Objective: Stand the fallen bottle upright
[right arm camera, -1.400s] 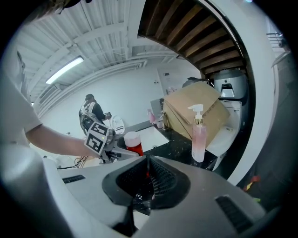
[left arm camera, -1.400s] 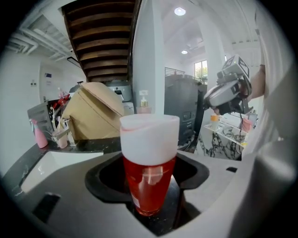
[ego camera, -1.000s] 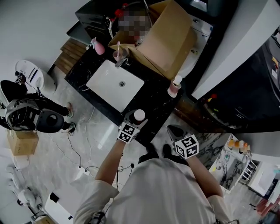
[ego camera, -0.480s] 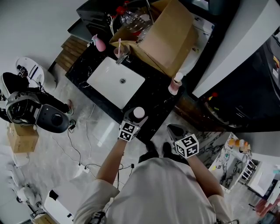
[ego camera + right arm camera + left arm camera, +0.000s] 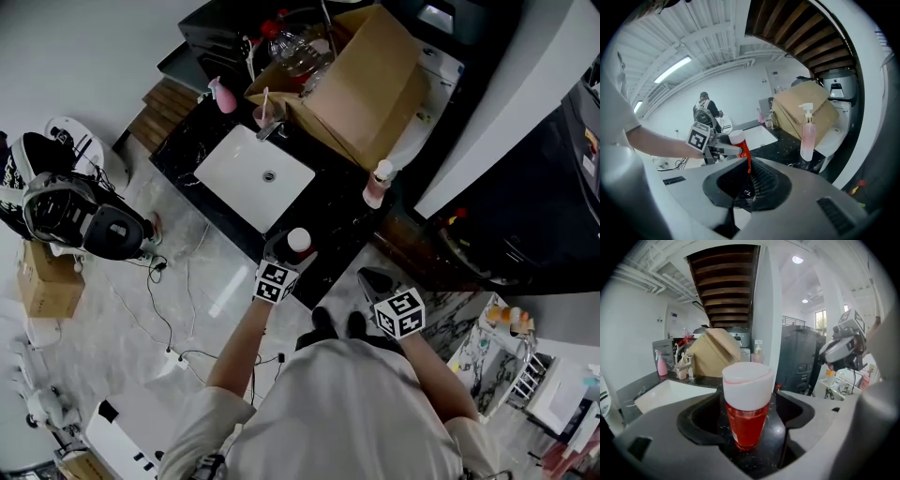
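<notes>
A red bottle (image 5: 298, 242) with a white cap stands upright on the black counter (image 5: 330, 217) near its front edge. My left gripper (image 5: 286, 259) reaches around it from the near side. In the left gripper view the bottle (image 5: 746, 408) sits between the jaws of the left gripper (image 5: 747, 417) with a gap on each side; the jaws have just been opening and the pads do not press it. My right gripper (image 5: 377, 281) hangs off the counter's right corner, shut on nothing. The right gripper view looks over the right gripper (image 5: 747, 180) at the bottle (image 5: 740, 143).
A white sink (image 5: 253, 178) lies behind the bottle. A pink pump bottle (image 5: 377, 183) stands at the counter's right edge, and a large cardboard box (image 5: 356, 80) fills the back. A pink spray bottle (image 5: 223, 96) and a cup (image 5: 265, 114) stand by the tap.
The bottle stays upright in the same spot with the left gripper around it. Neither hand has shifted visibly; only the head view has drifted a little.
</notes>
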`<action>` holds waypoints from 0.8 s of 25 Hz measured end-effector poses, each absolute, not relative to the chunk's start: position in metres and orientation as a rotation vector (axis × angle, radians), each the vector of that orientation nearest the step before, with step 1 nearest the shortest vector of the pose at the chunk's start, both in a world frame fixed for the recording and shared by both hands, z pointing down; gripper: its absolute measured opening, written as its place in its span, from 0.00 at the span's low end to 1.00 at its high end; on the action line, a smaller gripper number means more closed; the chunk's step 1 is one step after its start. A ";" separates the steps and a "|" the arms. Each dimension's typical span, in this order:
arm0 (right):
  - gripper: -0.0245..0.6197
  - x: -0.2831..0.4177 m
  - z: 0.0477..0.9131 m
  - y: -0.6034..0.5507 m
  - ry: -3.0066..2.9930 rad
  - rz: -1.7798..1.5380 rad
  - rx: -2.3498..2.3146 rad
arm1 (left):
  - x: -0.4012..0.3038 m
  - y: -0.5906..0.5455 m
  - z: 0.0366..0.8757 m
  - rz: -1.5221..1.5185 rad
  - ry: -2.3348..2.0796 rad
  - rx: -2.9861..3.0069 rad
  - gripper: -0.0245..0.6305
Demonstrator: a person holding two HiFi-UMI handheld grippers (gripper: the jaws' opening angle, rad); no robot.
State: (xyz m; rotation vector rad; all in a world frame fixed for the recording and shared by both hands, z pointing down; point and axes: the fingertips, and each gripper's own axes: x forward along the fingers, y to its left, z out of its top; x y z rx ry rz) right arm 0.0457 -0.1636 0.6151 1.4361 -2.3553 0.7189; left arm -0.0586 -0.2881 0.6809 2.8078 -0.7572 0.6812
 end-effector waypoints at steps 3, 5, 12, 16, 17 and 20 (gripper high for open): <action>0.10 0.046 0.615 -0.160 -2.369 0.709 1.414 | -0.065 -0.285 0.675 0.646 -0.815 2.785 0.60; 0.10 0.046 0.614 -0.159 -2.379 0.699 1.398 | -0.070 -0.282 0.670 0.632 -0.850 2.773 0.61; 0.10 0.046 0.600 -0.156 -2.442 0.673 1.347 | -0.085 -0.261 0.657 0.572 -0.981 2.708 0.62; 0.10 0.046 0.593 -0.153 -2.469 0.665 1.320 | -0.091 -0.243 0.647 0.530 -1.042 2.667 0.62; 0.10 0.046 0.590 -0.152 -2.474 0.666 1.313 | -0.093 -0.239 0.644 0.524 -1.057 2.657 0.62; 0.10 0.047 0.582 -0.150 -2.499 0.663 1.290 | -0.097 -0.228 0.634 0.489 -1.108 2.628 0.62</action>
